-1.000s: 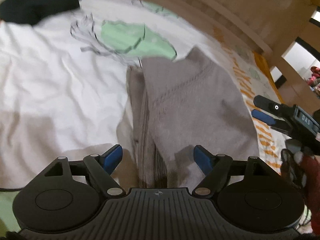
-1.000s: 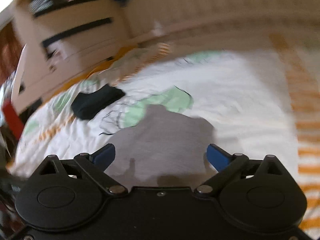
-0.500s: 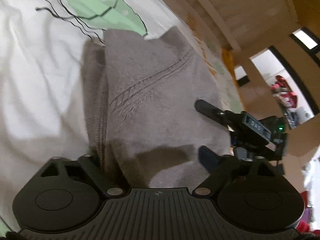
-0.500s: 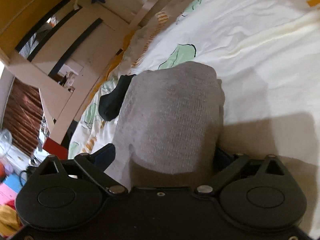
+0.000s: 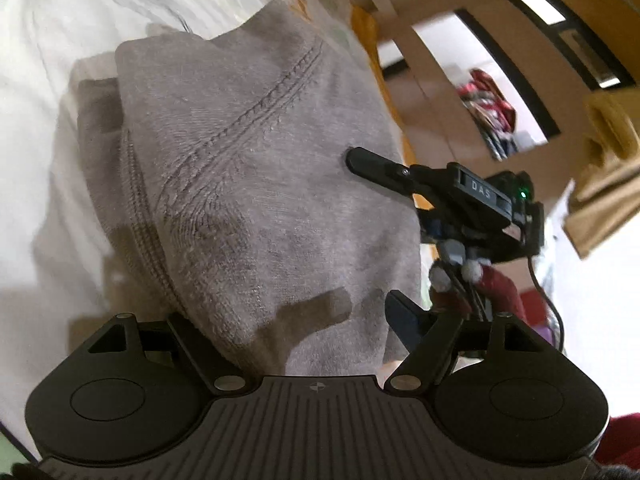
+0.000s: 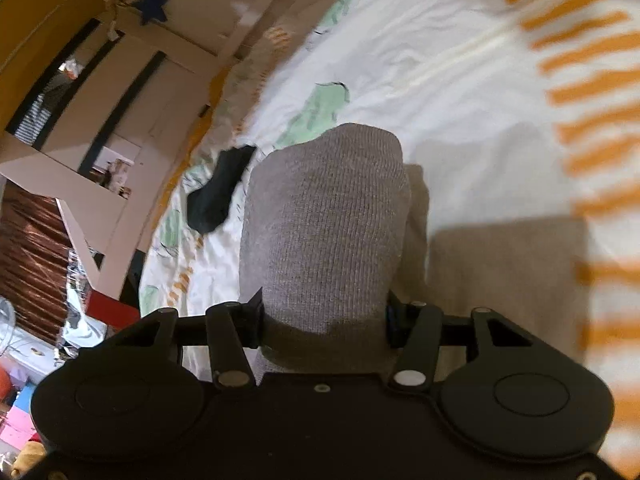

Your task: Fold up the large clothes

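A folded grey knit garment (image 5: 256, 184) lies on a bed with a white printed sheet (image 5: 36, 120). My left gripper (image 5: 288, 328) has its fingers on either side of the garment's near edge, with the cloth bunched between them. My right gripper (image 6: 324, 320) is shut on the garment's other side (image 6: 324, 220); its fingers press into the cloth. In the left wrist view the right gripper (image 5: 400, 184) shows at the garment's right edge, one finger lying on top of the cloth.
A black garment (image 6: 220, 188) lies on the sheet to the left of the grey one. The wooden bed frame (image 6: 132, 92) runs along the far side. Orange stripes (image 6: 592, 92) mark the sheet at right.
Both grippers moved in from above the garment and closed on its edges. The garment now fills the space between each pair of fingers.
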The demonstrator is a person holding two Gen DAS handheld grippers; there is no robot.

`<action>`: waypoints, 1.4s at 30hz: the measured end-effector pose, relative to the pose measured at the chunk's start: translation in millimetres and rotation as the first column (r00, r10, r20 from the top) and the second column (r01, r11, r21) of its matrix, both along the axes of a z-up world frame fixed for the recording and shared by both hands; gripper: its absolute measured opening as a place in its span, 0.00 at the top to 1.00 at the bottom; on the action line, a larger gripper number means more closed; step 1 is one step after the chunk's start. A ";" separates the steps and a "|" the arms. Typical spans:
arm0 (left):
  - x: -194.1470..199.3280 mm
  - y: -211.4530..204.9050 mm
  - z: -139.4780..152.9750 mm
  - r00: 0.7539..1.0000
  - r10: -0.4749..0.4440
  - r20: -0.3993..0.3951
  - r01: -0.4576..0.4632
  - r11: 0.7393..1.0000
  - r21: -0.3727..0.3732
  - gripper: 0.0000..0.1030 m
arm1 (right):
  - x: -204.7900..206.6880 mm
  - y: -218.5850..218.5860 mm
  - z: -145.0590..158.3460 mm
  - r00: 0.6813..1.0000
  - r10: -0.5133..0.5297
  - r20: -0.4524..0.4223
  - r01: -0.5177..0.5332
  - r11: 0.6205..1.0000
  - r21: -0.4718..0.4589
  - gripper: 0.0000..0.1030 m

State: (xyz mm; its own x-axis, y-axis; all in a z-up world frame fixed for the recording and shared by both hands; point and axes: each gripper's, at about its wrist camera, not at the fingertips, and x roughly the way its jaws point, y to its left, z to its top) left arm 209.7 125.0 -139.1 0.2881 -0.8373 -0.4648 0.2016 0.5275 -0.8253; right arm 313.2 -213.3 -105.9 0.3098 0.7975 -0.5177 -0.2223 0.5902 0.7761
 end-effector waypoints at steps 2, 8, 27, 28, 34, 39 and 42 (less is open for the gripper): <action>-16.6 -7.8 -1.2 1.000 -0.003 -0.011 0.003 1.000 -0.003 0.27 | -14.1 -9.9 2.7 0.999 0.012 -0.036 -0.013 1.000 -0.014 0.40; -52.1 -16.2 -5.7 0.993 0.104 0.055 -0.112 0.978 0.177 0.27 | -42.2 -11.7 -5.7 0.998 0.064 0.002 -0.062 0.975 -0.215 0.22; -155.4 -64.4 114.5 0.797 0.257 0.547 -0.566 0.634 0.527 0.18 | -188.6 -31.4 86.3 0.869 -0.108 0.483 0.280 0.913 -0.298 0.00; -159.9 -69.3 118.9 0.789 0.261 0.556 -0.578 0.622 0.529 0.18 | -195.3 -31.2 87.6 0.869 -0.116 0.481 0.285 0.913 -0.293 0.00; -182.3 -89.8 126.9 0.784 0.307 0.540 -0.615 0.509 0.603 0.18 | -232.5 -32.2 91.1 0.876 -0.146 0.460 0.306 0.905 -0.296 0.00; -191.6 -87.7 123.3 0.804 0.332 0.494 -0.593 0.513 0.621 0.18 | -253.6 -34.8 93.7 0.879 -0.144 0.454 0.318 0.887 -0.334 0.00; -193.4 -85.0 118.5 0.819 0.348 0.456 -0.574 0.511 0.640 0.18 | -264.2 -34.0 94.6 0.879 -0.142 0.454 0.328 0.873 -0.361 0.00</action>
State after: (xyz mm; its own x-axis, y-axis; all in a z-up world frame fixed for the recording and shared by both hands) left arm 16.3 40.0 -20.5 0.7213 0.0373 -0.6916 -0.1284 0.9884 -0.0806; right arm 49.0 -247.3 -11.3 0.7126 0.4108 -0.5687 -0.2700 0.9088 0.3181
